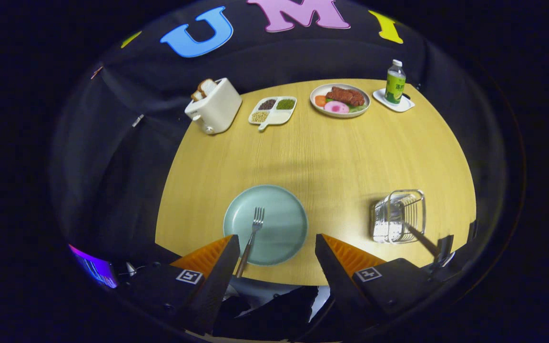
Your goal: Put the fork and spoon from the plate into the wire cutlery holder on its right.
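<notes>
A pale green plate [279, 224] lies on the round wooden table [331, 157], just ahead of my fingertips. A metal fork [254, 228] rests on the plate's left part, tines pointing away. Its handle runs back over the near rim, close beside my left finger [219, 259]. The wire cutlery holder [398, 216] stands to the right of the plate, beyond my right finger [336, 259]. A dark slim handle [422, 240] leans out of the holder toward the near right. My gripper [277, 240] hovers open above the plate's near edge, holding nothing.
At the table's far side stand a white toaster [215, 107] with bread, a divided dish of grains [273, 112], a plate of food [340, 100] and a green bottle [395, 82] on a white coaster. The wide middle of the table is bare wood.
</notes>
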The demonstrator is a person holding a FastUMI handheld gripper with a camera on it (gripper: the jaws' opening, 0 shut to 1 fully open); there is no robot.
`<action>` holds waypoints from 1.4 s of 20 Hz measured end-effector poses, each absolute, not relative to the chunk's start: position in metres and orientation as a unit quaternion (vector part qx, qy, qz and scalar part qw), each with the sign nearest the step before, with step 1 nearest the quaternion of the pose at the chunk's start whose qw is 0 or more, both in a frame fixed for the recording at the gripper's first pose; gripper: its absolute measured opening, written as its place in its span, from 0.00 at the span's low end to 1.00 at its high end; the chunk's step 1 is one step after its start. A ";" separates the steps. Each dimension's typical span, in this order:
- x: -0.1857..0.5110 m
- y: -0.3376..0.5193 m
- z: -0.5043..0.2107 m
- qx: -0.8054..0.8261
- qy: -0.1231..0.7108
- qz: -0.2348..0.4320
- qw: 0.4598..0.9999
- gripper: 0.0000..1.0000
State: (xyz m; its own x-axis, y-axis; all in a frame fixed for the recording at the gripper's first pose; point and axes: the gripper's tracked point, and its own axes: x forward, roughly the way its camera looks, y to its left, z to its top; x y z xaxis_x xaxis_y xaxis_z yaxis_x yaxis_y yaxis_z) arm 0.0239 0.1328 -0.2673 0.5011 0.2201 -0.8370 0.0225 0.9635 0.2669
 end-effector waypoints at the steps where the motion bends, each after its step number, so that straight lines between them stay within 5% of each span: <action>1: 0.019 0.145 -0.282 0.124 0.510 0.057 0.849 0.99; 7: 0.018 0.196 -0.352 0.148 0.570 0.029 0.807 0.97; 10: 0.027 0.204 -0.379 0.136 0.591 0.012 0.795 0.87; 19: 0.017 0.220 -0.429 0.169 0.649 -0.037 0.741 0.87; 23: 0.020 0.220 -0.432 0.154 0.657 -0.039 0.737 0.74; 28: 0.012 0.216 -0.433 0.156 0.668 -0.033 0.727 0.28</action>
